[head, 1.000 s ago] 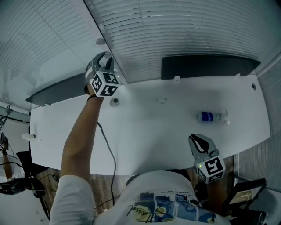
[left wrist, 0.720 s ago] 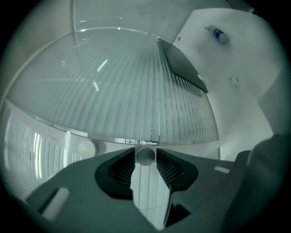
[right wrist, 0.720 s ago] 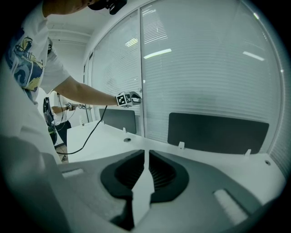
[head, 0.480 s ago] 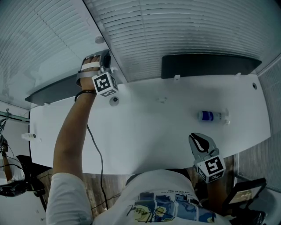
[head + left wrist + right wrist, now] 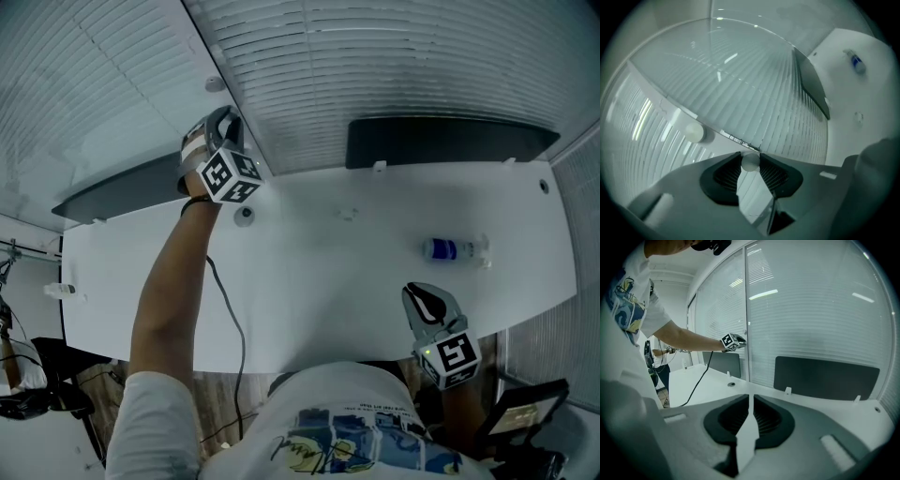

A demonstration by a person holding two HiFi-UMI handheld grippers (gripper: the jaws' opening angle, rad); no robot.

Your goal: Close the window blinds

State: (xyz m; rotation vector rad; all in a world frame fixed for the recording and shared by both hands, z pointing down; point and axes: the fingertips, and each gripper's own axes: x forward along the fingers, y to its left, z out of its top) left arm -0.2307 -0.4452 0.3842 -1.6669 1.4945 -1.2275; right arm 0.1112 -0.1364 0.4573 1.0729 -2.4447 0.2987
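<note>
The small white round blind knob (image 5: 750, 162), far left, is pinched by the left gripper (image 5: 226, 117), whose jaws have just been closing; twisting it is called for next.

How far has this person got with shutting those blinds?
Nothing looks finished: light shows between the slats. In hand: the jaws of the left gripper have just been closing and pinch the white knob on the window frame. Left: turning it until the slats shut. The right gripper idles, empty.
</note>
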